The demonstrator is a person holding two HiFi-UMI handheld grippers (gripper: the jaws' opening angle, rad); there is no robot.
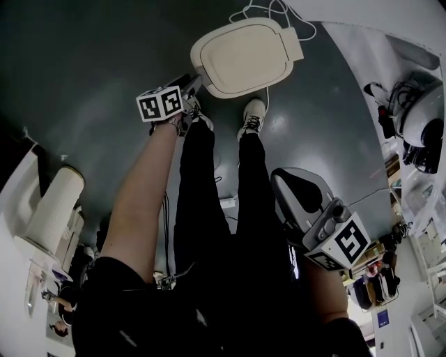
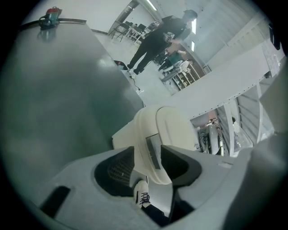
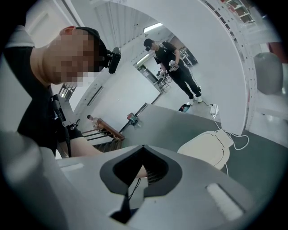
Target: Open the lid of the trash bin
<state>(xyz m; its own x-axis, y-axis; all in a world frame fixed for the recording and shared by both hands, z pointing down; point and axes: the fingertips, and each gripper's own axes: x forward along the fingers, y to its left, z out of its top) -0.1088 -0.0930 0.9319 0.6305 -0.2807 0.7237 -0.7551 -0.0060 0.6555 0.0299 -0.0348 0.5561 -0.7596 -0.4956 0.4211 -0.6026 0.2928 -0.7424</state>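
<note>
Head view steeply downward; lid (image 1: 245, 57) shared across all views.

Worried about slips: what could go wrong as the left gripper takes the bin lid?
The left gripper has its jaws open astride the edge of the trash bin lid; a shallow bite on that rim might slip. A white cable runs between bin and the person's shoe, a possible snag.

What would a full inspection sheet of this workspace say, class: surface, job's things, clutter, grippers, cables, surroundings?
Surface: dark grey floor, glossy.
Job's things: trash bin lid, cream, down.
Clutter: nothing seen near the lid.
Grippers: left gripper open, lid rim between its jaws; right gripper shut, empty, away from the lid.
Cables: white cable looping behind the lid.
Surroundings: a person standing by shelves.
</note>
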